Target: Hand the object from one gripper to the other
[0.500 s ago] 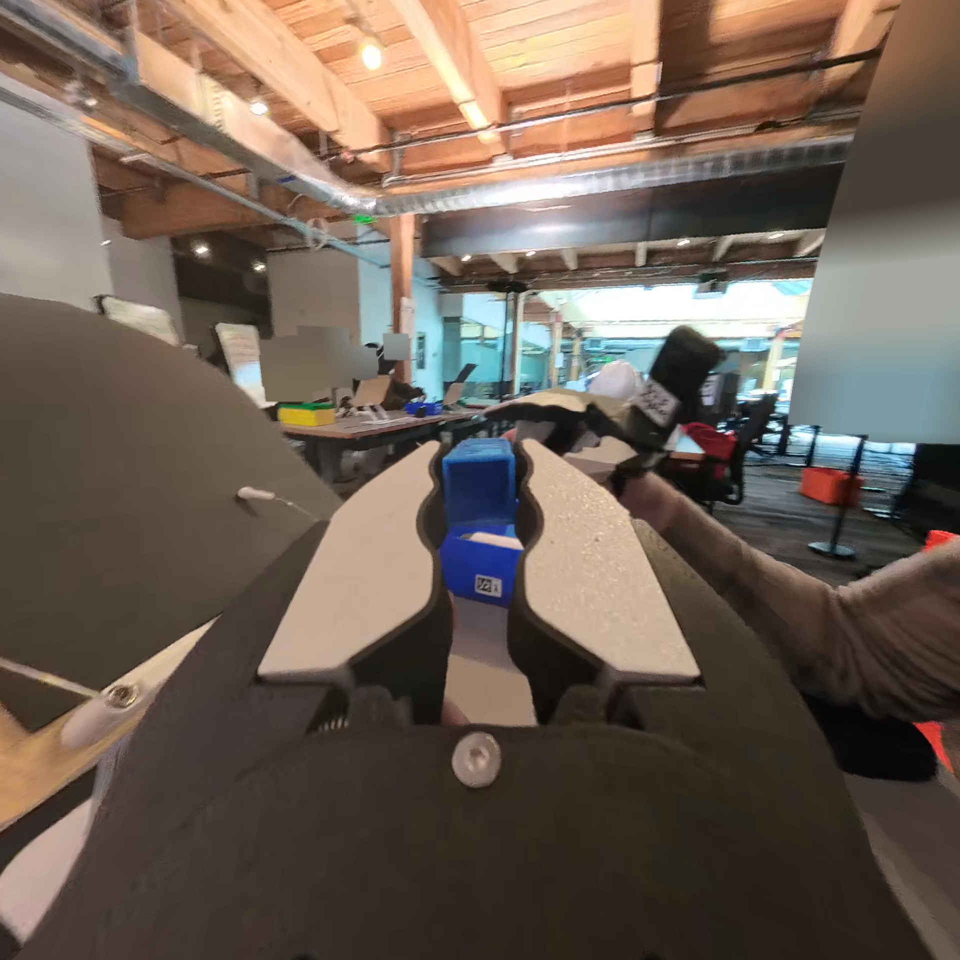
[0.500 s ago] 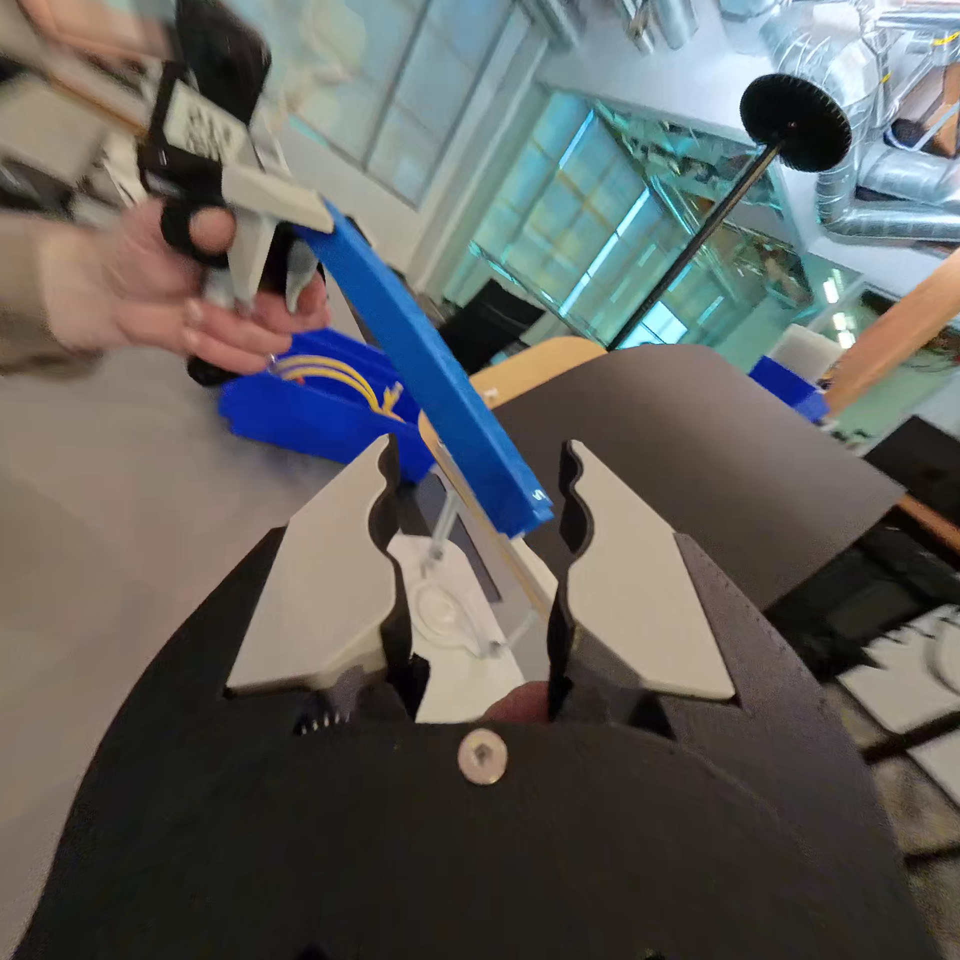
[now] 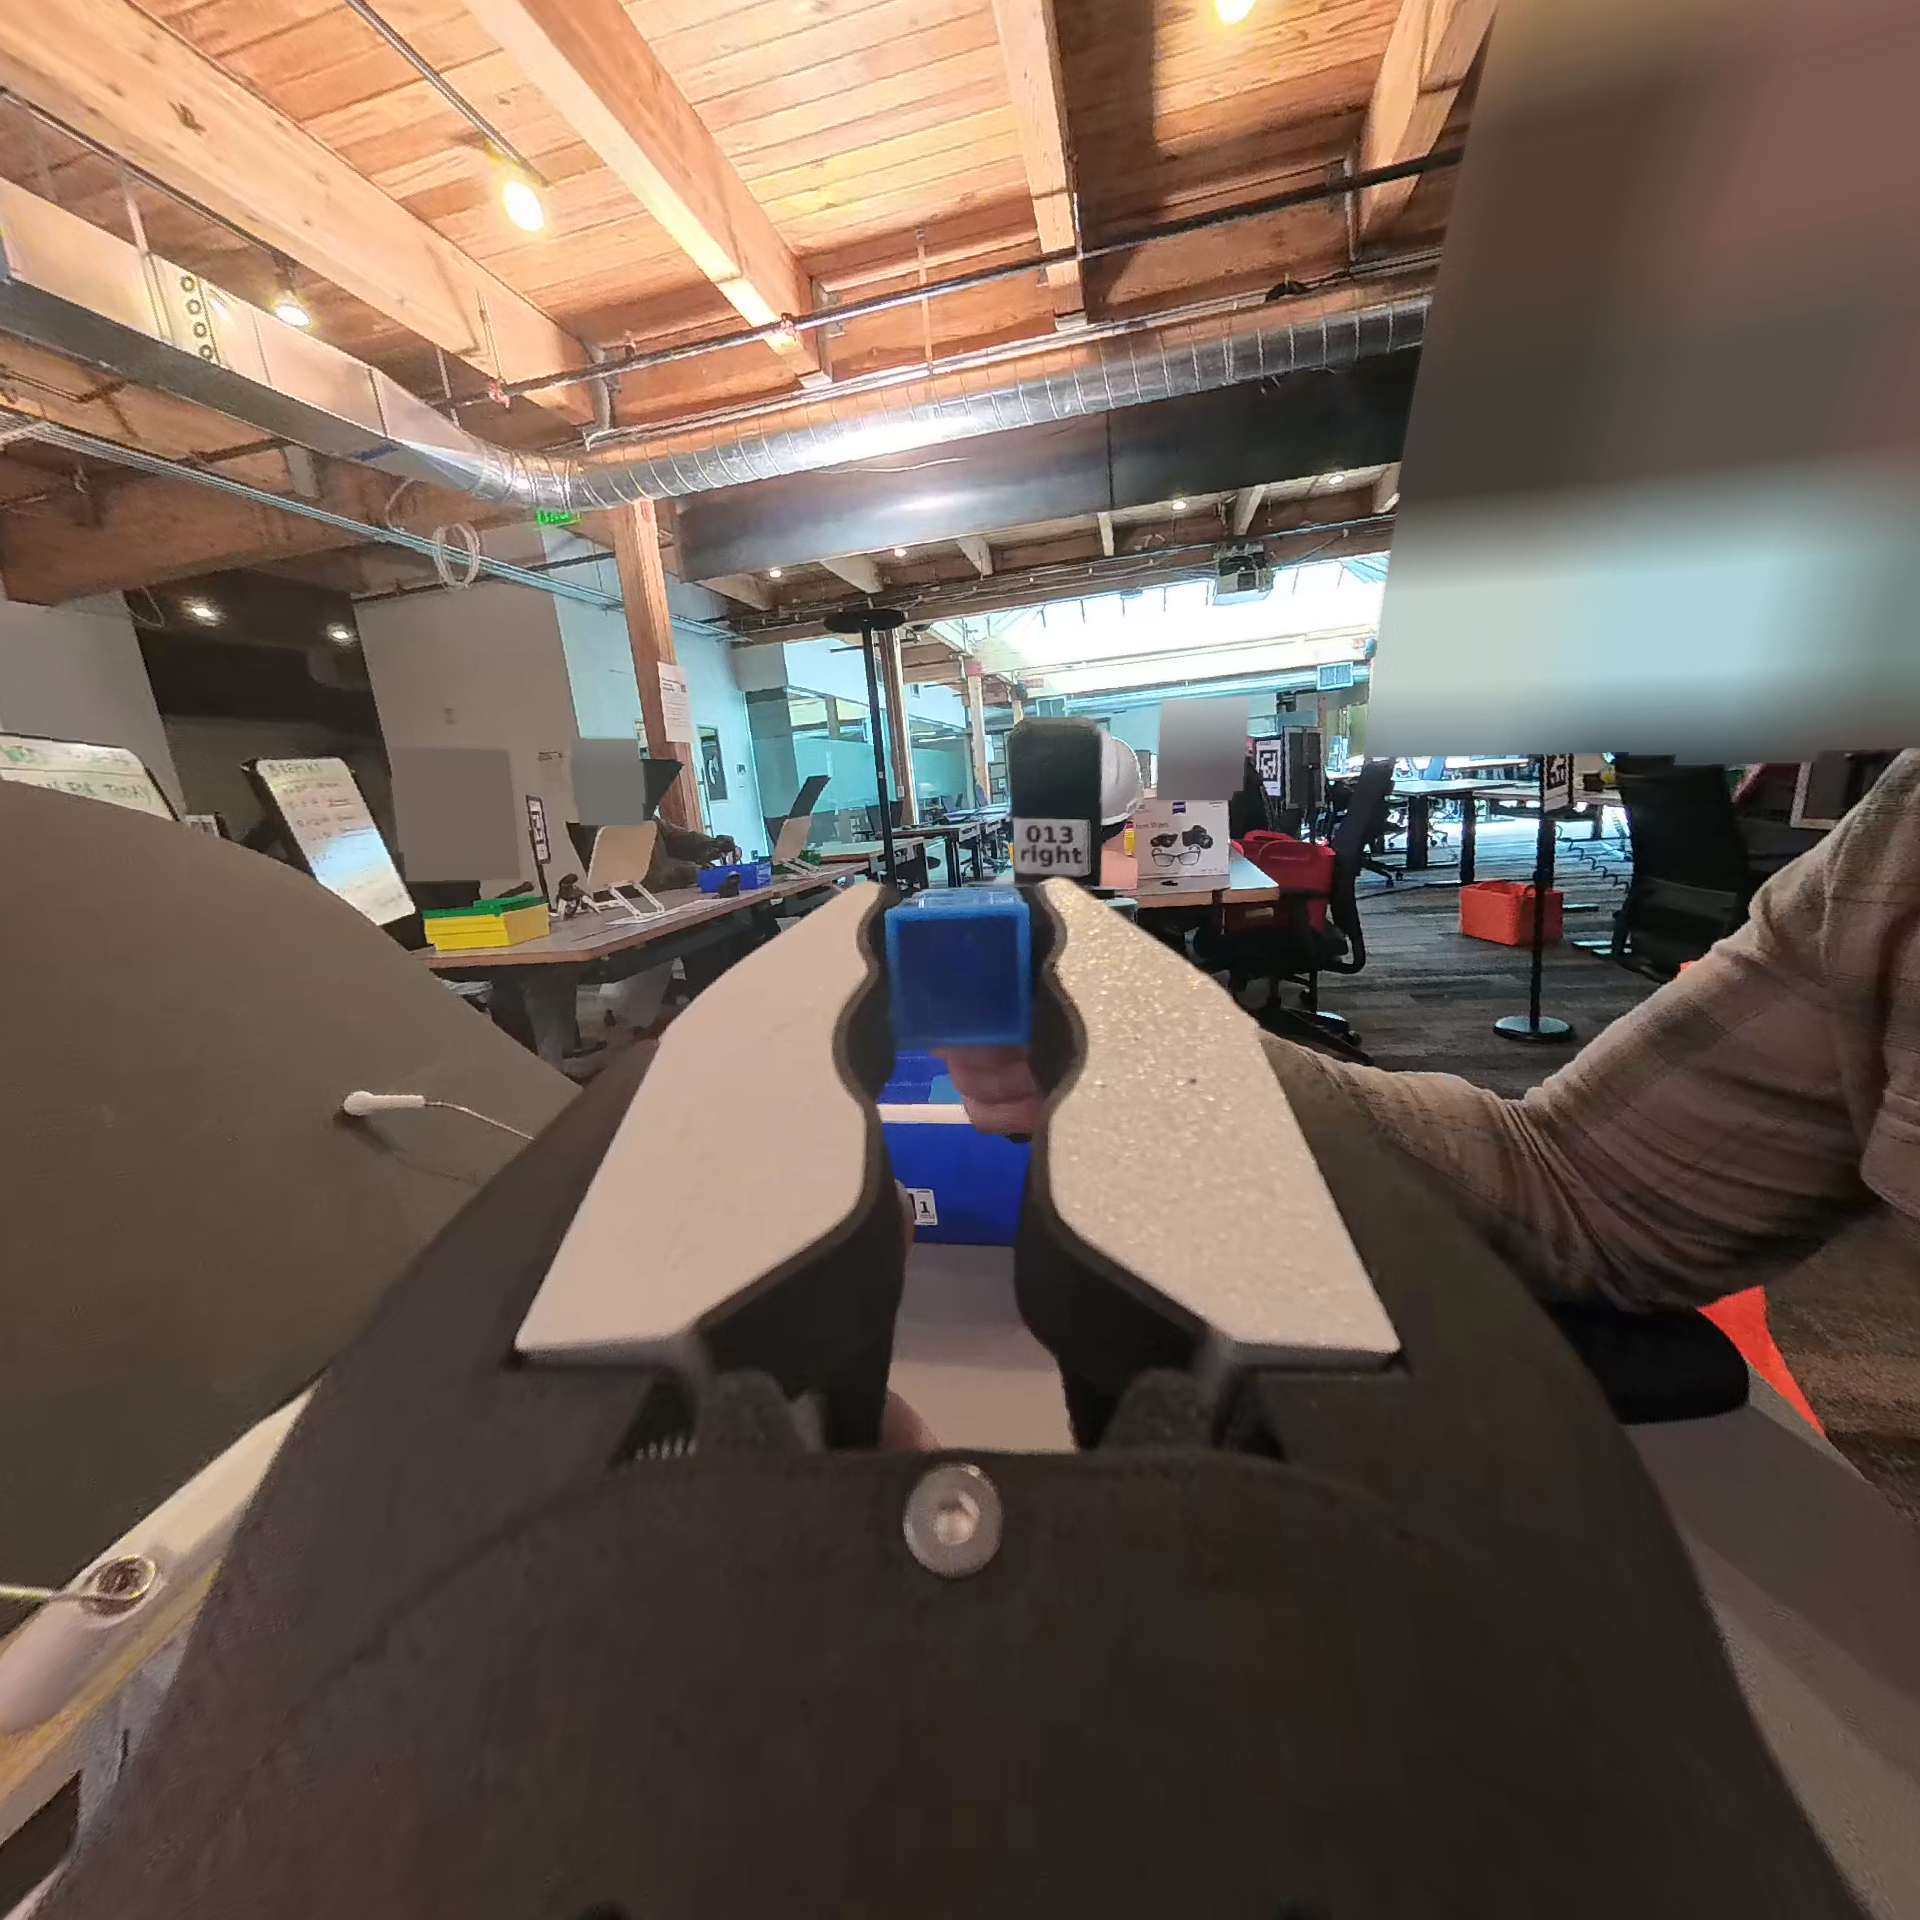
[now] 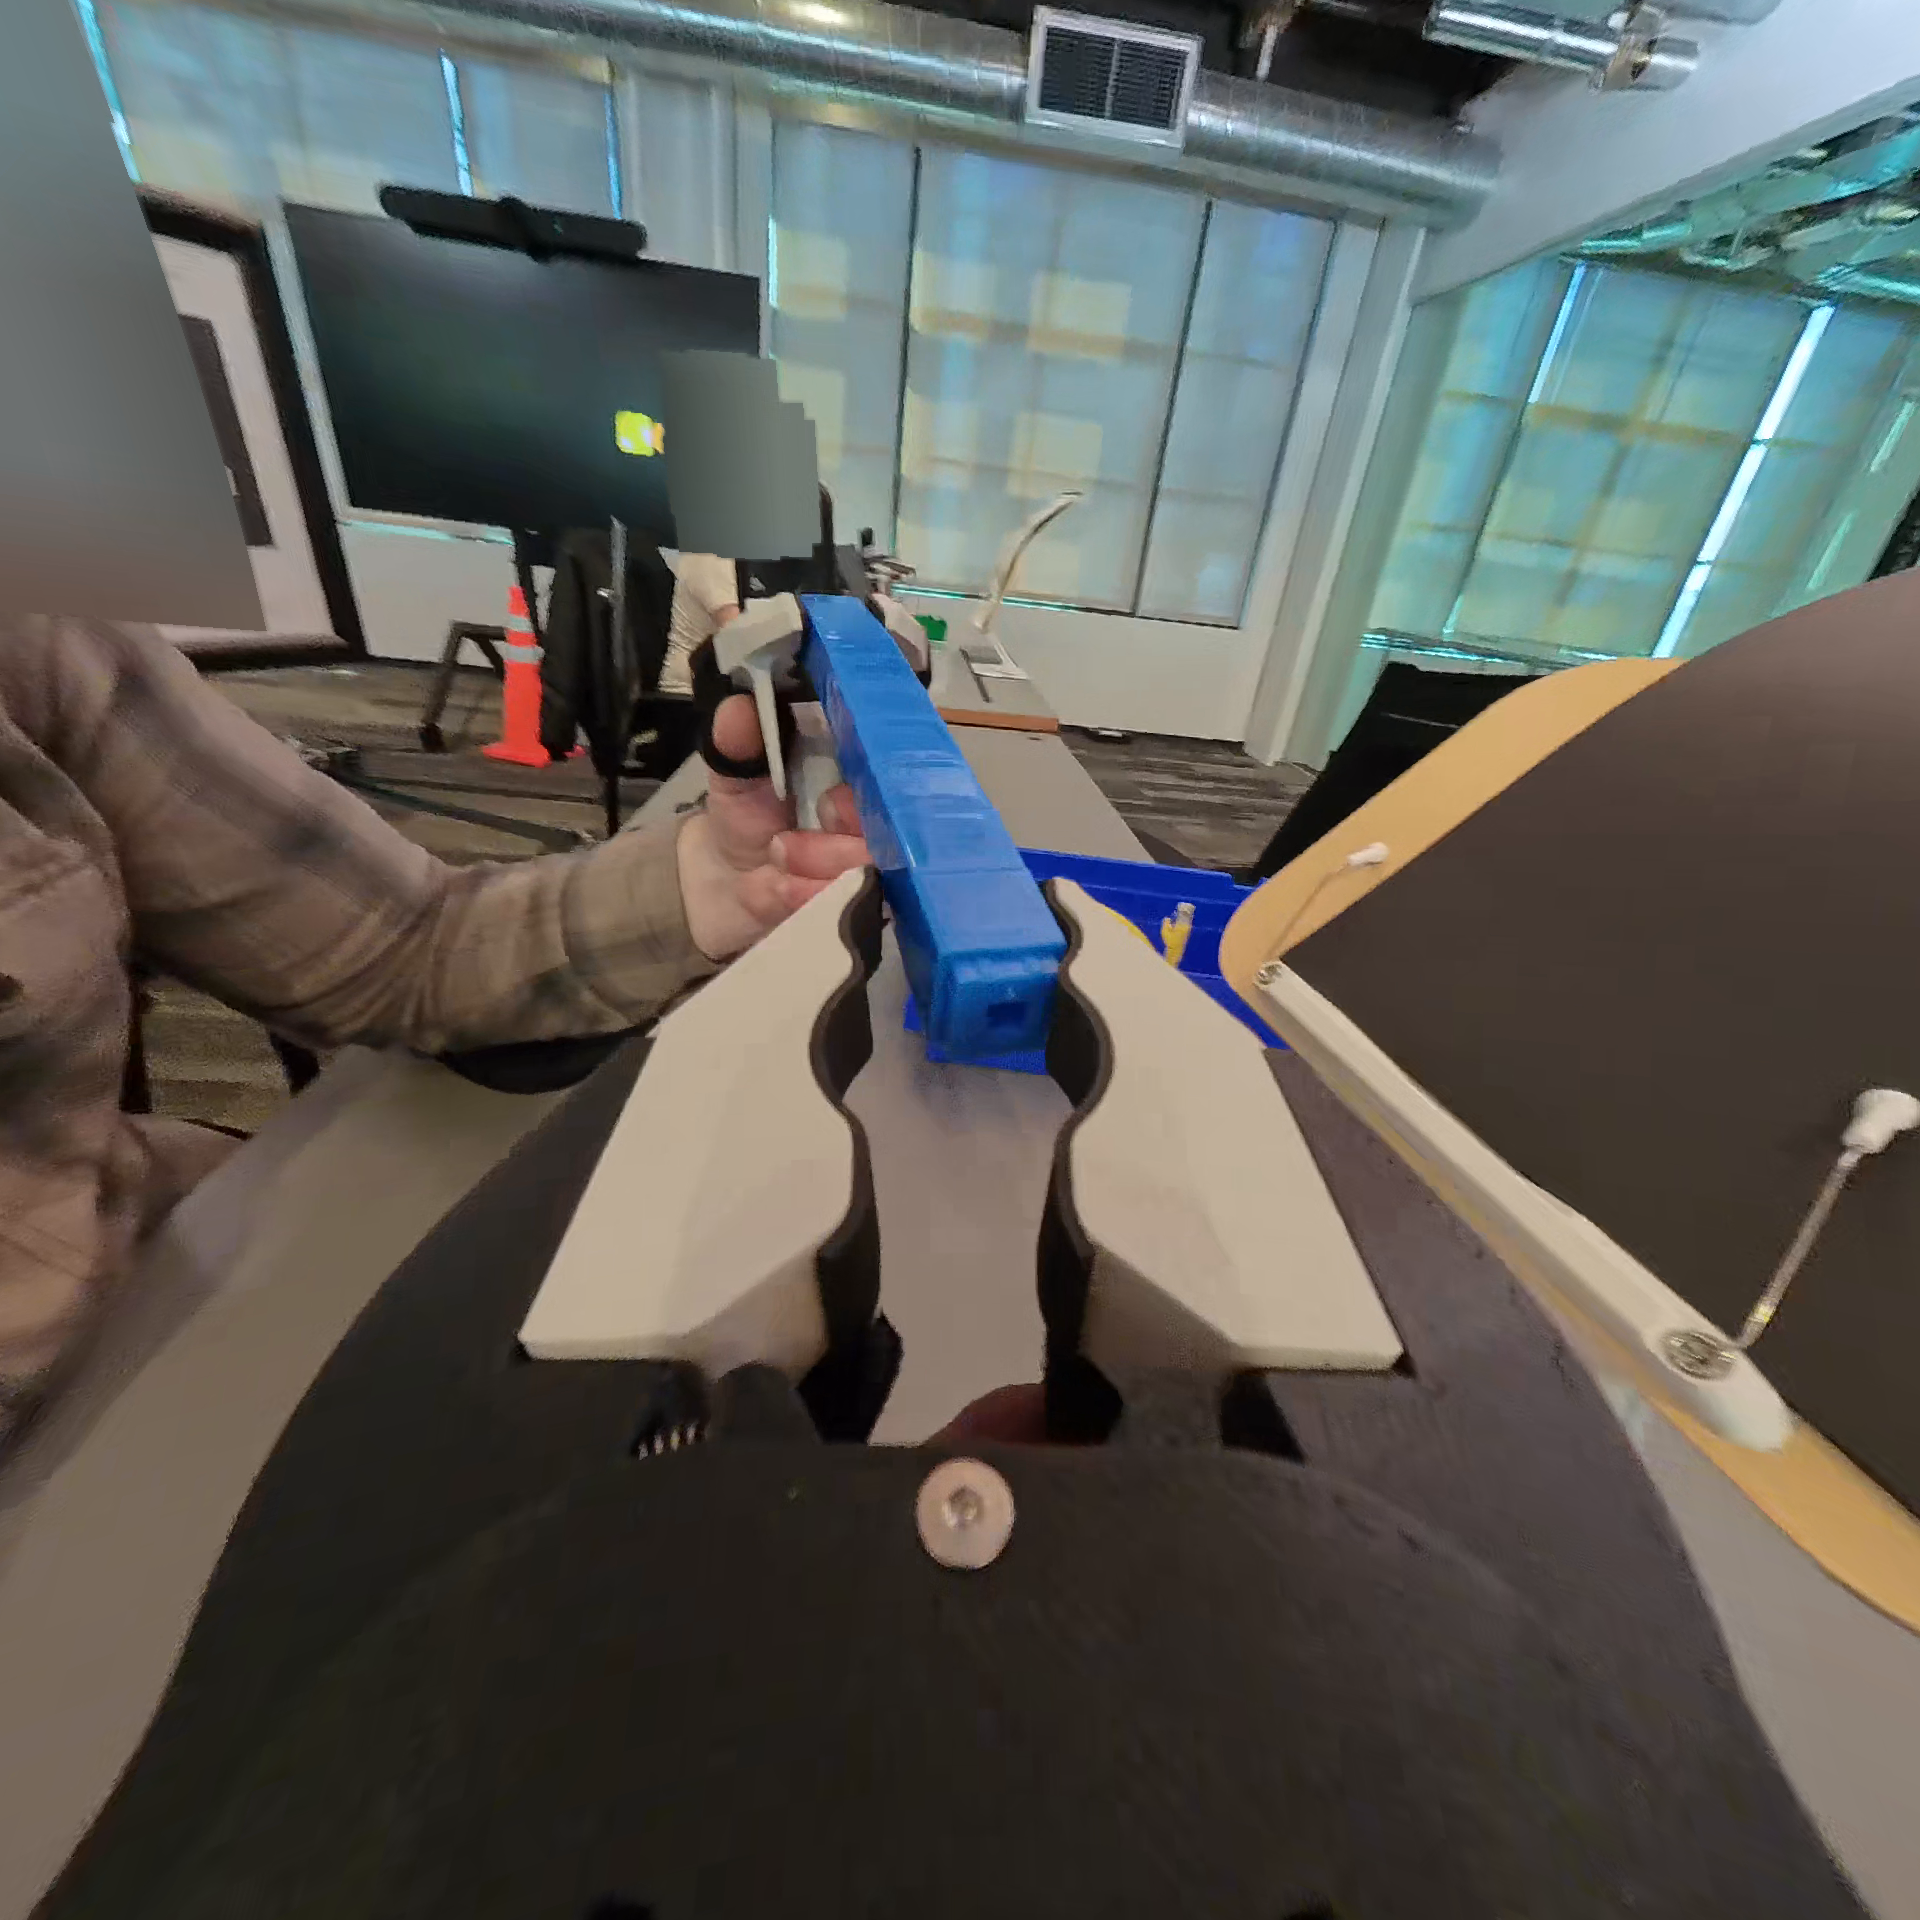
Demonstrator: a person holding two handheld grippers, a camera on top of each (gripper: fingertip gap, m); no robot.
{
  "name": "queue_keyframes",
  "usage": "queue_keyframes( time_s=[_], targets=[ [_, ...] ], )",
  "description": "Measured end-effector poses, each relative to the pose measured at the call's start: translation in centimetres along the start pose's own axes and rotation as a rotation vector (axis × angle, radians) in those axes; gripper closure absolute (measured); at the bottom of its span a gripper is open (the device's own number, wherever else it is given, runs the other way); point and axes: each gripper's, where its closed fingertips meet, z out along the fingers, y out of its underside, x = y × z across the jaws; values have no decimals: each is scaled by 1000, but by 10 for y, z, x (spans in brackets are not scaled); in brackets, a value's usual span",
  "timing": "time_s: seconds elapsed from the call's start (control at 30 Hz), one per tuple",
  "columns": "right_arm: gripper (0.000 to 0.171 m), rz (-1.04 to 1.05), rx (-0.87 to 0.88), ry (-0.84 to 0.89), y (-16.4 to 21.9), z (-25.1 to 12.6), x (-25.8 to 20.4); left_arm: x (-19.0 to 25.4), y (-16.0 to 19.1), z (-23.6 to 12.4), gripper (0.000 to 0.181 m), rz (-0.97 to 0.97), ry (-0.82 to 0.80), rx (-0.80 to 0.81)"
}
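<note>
A long blue square bar [image 4: 925, 810] is held in the air between both grippers. In the left wrist view I see its end face [image 3: 956, 971] pinched between my left gripper's fingertips [image 3: 958, 935], which are shut on it. In the right wrist view the bar's near end sits between my right gripper's fingertips [image 4: 964, 914], and both tips touch its sides. The left gripper [image 4: 831, 636] holds the far end there, with a hand under it. The right gripper's black body [image 3: 1051, 769] shows just behind the bar in the left view.
A blue bin [image 4: 1143, 904] with yellow cables sits on the grey table [image 4: 956, 1195] under the bar; it also shows in the left view [image 3: 956, 1174]. A dark rounded panel with a wooden edge [image 4: 1610, 935] stands at the right. The person's sleeved arm [image 4: 364, 914] reaches in from the left. One gripper's finger ends stand about 12 centimeters off the other's.
My right gripper has come up to the bar's free end and its fingers have narrowed onto it. The left gripper has kept its grip while the bar swung more level.
</note>
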Motion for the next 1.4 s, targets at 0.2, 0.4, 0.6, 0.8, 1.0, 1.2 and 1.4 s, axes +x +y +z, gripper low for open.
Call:
queue_keyframes(
  time_s=[0.2, 0.4, 0.6, 0.8, 1.0, 1.2, 1.4],
  targets=[
    [152, 30, 20, -76, 1, 6, -12, -2, 2, -6, 158, 19, 16, -27],
    [152, 31, 9, -107, 4, 10, -18, 1, 5, -9, 159, 35, 45, -54],
    [152, -60, 22, -54, -3, 9, -14, -5, 11, -10, 159, 23, 27, -91],
    [152, -261, -12, 60, -12, 18, -16, -24, 6, -12, 144, -82, -46, -17],
    [152, -382, 21, 149, -28, 23, -18, -42, 0, -16, 130, -226, -100, 81],
    [152, -529, 46, 319, -38, 30, -9, -54, 7, -17, 127, -355, -117, 128],
    [152, -797, -20, 488, -21, 55, -8, -22, 27, 13, 123, -421, -14, 61]
  ],
)
